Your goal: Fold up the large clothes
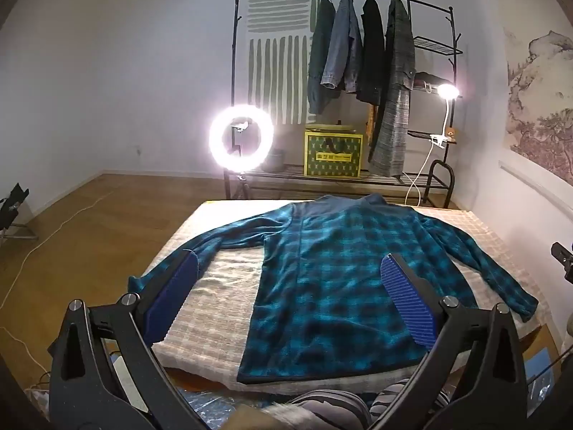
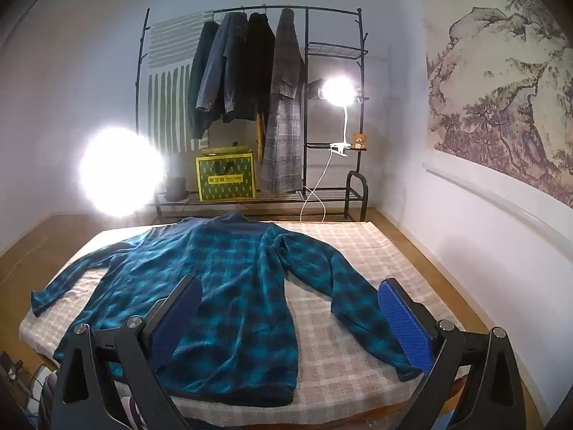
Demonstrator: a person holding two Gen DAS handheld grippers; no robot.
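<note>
Shirt (image 1: 340,268) lies on the mattress (image 1: 215,286), clothes rack (image 1: 358,71) behind.

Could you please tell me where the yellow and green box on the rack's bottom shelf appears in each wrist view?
Left wrist view: the yellow and green box sits just right of centre, above the plaid shirt.
Right wrist view: the box sits left of centre, beside the glare.
Shared landmark: the long grey checked coat hangs immediately right of it.

A teal-and-black plaid fleece shirt (image 1: 343,268) lies flat and unfolded on the checked mattress (image 1: 215,286), collar at the far end, hem at the near edge. Both sleeves spread outward and angle toward the near corners, cuffs near the mattress sides.
</note>
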